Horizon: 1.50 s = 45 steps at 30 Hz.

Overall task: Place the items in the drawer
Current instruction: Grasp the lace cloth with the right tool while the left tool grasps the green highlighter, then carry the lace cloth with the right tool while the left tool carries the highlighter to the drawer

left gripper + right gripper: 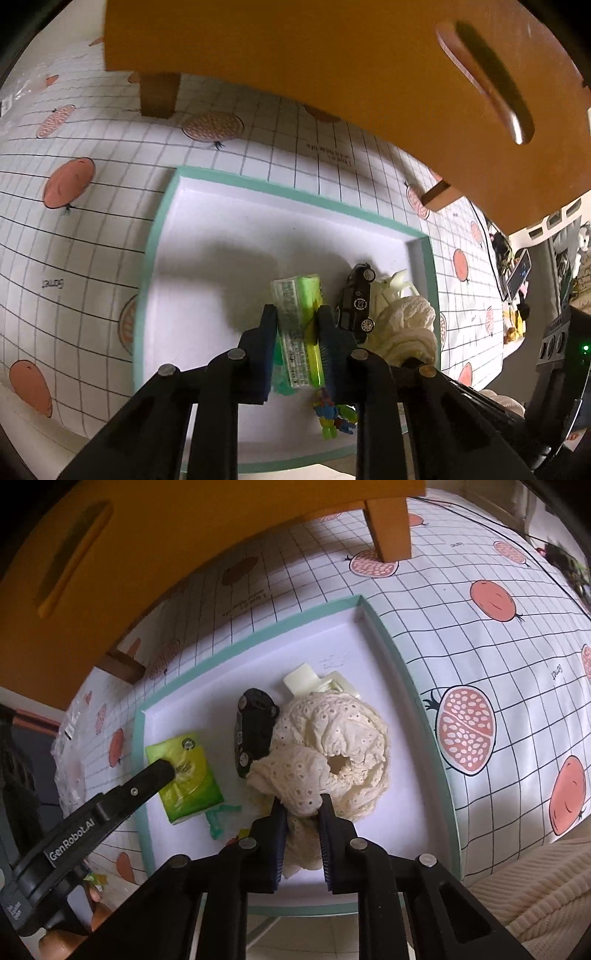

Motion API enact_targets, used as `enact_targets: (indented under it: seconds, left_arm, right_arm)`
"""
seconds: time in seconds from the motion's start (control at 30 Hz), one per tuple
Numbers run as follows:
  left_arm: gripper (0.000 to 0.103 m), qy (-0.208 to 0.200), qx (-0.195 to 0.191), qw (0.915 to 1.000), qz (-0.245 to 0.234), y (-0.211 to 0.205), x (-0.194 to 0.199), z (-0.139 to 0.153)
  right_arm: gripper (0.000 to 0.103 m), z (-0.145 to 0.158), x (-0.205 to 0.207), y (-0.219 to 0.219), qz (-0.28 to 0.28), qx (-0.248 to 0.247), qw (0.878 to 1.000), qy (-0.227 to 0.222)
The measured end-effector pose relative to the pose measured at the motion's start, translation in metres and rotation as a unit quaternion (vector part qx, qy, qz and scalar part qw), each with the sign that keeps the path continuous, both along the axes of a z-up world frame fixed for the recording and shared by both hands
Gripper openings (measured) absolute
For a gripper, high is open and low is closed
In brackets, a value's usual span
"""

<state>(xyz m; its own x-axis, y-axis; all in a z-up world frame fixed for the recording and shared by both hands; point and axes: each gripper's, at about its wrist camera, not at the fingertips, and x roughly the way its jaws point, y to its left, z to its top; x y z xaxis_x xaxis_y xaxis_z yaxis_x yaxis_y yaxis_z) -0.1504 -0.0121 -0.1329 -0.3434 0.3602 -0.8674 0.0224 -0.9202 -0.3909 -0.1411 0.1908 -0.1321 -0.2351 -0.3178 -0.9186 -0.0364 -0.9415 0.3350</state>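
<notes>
In the tray (147, 236): one tissue pack (299, 325), one toy car (354, 302), one scrunchie (332, 746).

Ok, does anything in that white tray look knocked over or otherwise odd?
Yes: the black toy car lies tipped on its side in the tray, wheels facing sideways, leaning against the cream lace fabric. The left gripper is shut on the green tissue pack, and the right gripper pinches the fabric.

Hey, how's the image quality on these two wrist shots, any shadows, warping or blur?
Left wrist: fisheye bends the tablecloth grid; a soft shadow crosses the white tray. Right wrist: same barrel warp, orange cabinet blurred in shade, tray sharp and evenly lit.
</notes>
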Motion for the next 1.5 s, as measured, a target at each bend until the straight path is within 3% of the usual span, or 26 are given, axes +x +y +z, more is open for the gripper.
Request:
enact_targets:
  seconds: [0.4,0.83,1.2,1.5]
  left_arm:
    - [0.022,0.048,0.011,0.9984,0.026,-0.022,0.008,0.051]
    - [0.022,0.121,0.034,0.9919,0.018,-0.021,0.017,0.118]
    - [0.022,0.199,0.073,0.9771,0.013,-0.025,0.031,0.184]
    - [0.022,0.254,0.081,0.9639,0.009,-0.029,0.025,0.231]
  right_arm:
    - [0.017,0.037,0.011,0.005,0.014,-0.007,0.999,0.047]
    - [0.016,0.106,0.025,-0.008,0.05,-0.004,0.989,0.138]
    - [0.016,0.163,0.028,-0.009,0.047,-0.022,0.978,0.203]
    - [0.016,0.233,0.017,-0.005,0.037,-0.049,0.959,0.275]
